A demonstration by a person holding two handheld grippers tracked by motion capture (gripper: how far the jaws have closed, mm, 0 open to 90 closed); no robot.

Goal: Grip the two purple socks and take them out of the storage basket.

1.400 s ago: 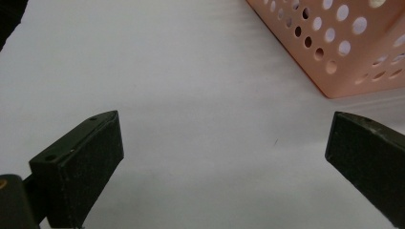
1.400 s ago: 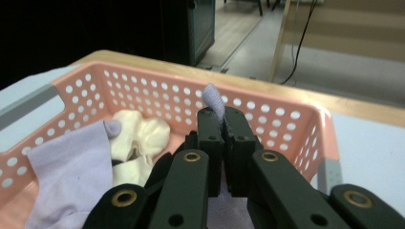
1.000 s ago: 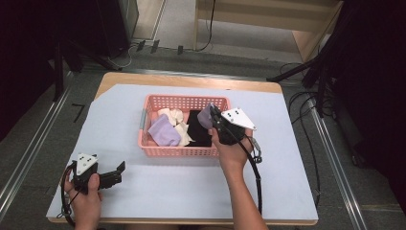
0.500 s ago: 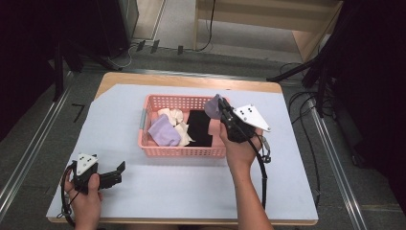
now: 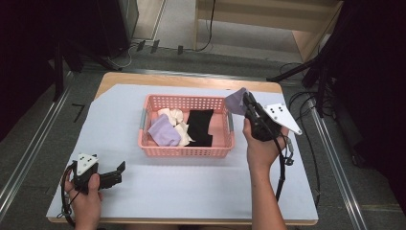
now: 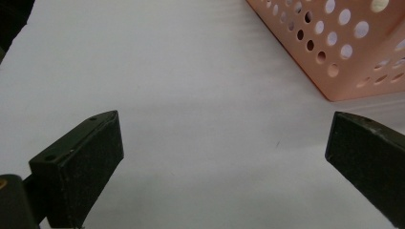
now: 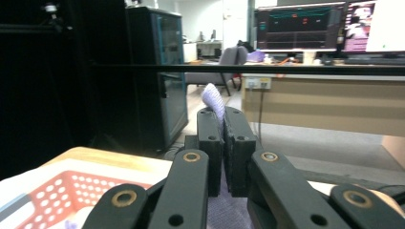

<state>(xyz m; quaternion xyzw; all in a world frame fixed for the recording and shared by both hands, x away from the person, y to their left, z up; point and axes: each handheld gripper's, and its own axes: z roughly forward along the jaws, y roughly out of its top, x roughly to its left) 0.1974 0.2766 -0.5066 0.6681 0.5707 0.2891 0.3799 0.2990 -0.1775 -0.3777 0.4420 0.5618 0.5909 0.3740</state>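
Both right gripper (image 7: 222,119) jaws pinch lilac cloth (image 7: 213,99).

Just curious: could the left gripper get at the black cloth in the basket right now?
Probably yes: the left gripper is open and empty, and the black cloth lies uncovered in the open-topped basket.

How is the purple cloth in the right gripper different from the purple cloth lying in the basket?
The purple cloth in the right gripper is pinched between shut jaws and held up beside the pink basket's right end; the purple cloth in the basket lies loose, untouched. The held one hangs bunched from the right gripper; the other lies spread out against white and black pieces. Both are pale lilac fabric.
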